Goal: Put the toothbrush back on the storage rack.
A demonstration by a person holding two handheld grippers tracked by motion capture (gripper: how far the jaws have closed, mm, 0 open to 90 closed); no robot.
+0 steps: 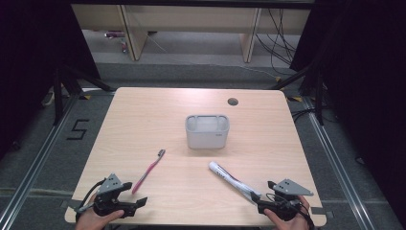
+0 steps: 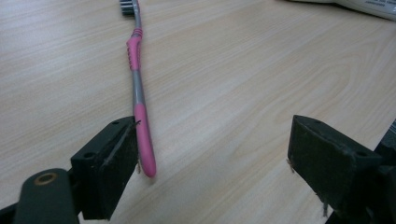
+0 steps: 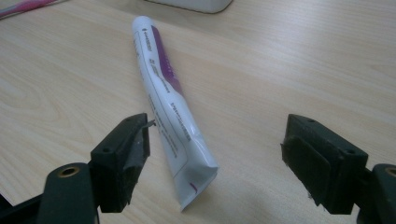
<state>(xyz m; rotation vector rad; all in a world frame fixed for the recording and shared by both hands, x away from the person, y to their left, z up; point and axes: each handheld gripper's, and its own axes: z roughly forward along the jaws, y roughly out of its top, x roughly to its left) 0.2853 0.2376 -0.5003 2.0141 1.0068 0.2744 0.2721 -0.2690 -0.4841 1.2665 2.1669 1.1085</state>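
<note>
Light wooden table, round cable hole near far right corner. Grey floor, black "5" mark left. Pale desks behind, cables trailing. Dark curtains either side.

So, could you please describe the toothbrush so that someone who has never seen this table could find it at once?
On the wooden table, look in front and left of the grey bin in the middle. The toothbrush lies flat there, slanting towards the left gripper. It is thin and pink, unlike the fat white tube on the right.
</note>
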